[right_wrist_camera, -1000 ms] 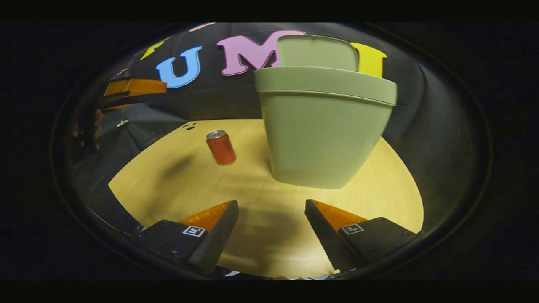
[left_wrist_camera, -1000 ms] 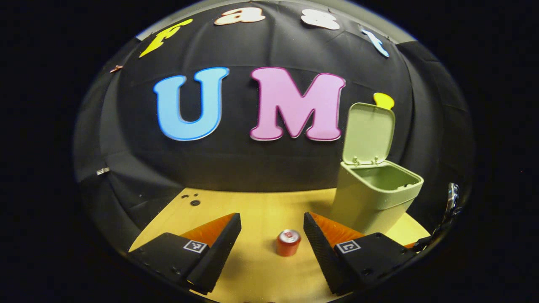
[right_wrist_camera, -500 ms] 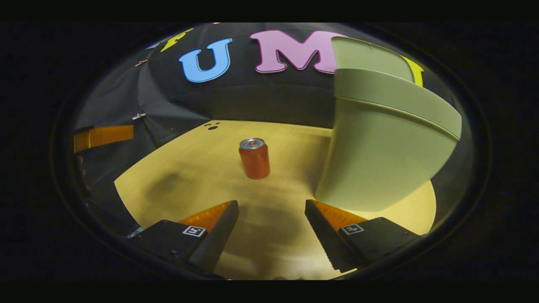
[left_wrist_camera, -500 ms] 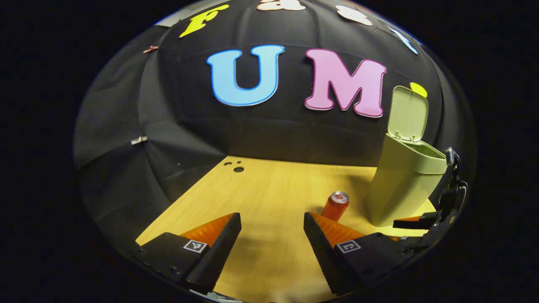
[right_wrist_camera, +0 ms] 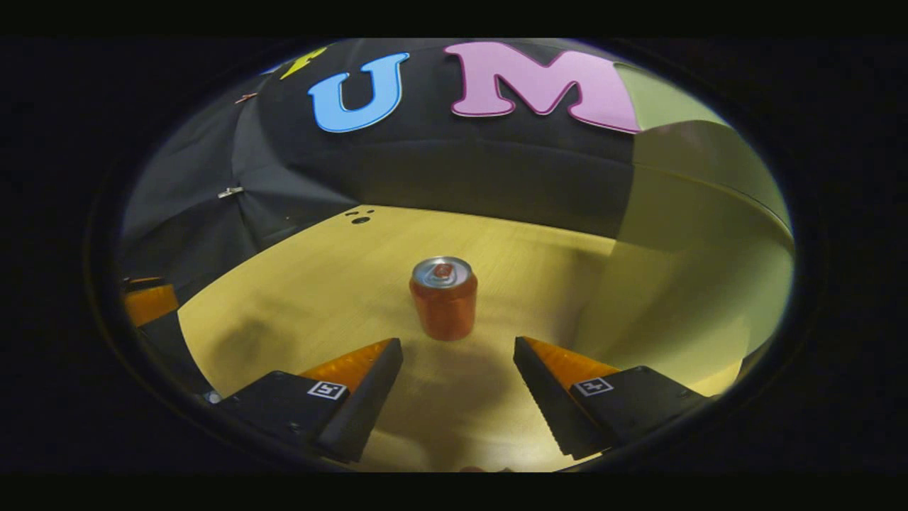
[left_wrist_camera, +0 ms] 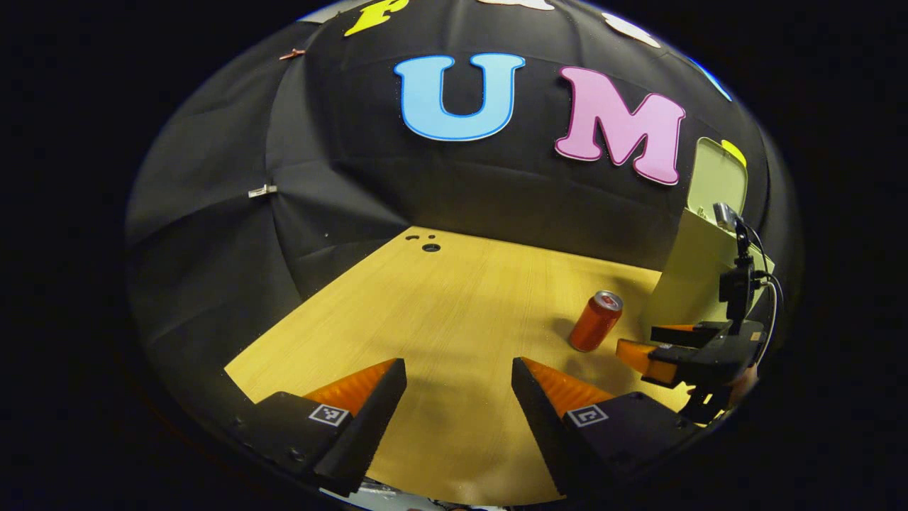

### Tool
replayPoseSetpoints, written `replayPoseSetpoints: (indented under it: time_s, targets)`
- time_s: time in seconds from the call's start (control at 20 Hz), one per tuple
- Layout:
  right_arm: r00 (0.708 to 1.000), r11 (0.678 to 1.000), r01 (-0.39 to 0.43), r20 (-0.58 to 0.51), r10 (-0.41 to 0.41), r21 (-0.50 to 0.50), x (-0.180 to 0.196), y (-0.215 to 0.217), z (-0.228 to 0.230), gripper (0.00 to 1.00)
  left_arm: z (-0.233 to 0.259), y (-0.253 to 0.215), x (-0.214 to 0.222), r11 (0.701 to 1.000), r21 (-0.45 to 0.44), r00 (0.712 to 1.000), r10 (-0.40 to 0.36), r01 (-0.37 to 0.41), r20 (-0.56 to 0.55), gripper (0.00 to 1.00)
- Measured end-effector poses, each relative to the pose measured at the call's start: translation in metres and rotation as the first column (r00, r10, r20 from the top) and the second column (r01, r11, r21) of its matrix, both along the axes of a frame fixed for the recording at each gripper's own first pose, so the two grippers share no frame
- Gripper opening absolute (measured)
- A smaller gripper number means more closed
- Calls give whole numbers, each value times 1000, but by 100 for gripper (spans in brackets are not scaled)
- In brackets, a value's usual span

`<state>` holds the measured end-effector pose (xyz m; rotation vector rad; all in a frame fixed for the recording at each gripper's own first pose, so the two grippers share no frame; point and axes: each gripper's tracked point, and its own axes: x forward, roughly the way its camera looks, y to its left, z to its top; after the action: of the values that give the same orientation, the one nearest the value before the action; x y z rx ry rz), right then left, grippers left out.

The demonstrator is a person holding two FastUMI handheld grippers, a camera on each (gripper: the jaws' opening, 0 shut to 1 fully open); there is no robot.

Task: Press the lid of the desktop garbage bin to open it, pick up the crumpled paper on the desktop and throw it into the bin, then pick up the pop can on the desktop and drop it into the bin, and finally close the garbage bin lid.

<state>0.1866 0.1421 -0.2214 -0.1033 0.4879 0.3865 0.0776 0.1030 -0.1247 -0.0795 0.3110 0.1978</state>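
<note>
A red pop can [right_wrist_camera: 443, 298] stands upright on the wooden table, a short way ahead of my right gripper [right_wrist_camera: 457, 383], which is open and lined up with it. The pale green bin [right_wrist_camera: 699, 277] rises close on the right, its lid [left_wrist_camera: 718, 181] standing open. My left gripper [left_wrist_camera: 457, 397] is open over bare table, with nothing between its fingers. In the left gripper view the can [left_wrist_camera: 596, 321] stands at the right in front of the bin [left_wrist_camera: 691, 273], and the right gripper [left_wrist_camera: 649, 342] reaches toward it from the right.
The wooden tabletop [left_wrist_camera: 454, 298] has small holes [left_wrist_camera: 425, 246] near its far edge. Black cloth walls close it in at the back and left. The left gripper's fingers [right_wrist_camera: 149, 305] show at the left edge of the right gripper view.
The right gripper has swung left and moved in, so the can now stands centred just ahead of its fingers. The left gripper has turned away to the left; can and bin slid rightward in its view.
</note>
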Motion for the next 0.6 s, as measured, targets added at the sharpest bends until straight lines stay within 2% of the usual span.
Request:
replayPoseSetpoints:
  time_s: [0.3, 0.6]
  targets:
    - [1000, 1000, -1, 10, 1, -3, 32, 27, -12, 100, -21, 22, -11, 999, -10, 998, 42, -42, -51, 95]
    - [999, 999, 32, 14, -32, -17, 60, 31, -25, 99, -40, 37, -15, 997, -8, 993, 70, -71, -95, 95]
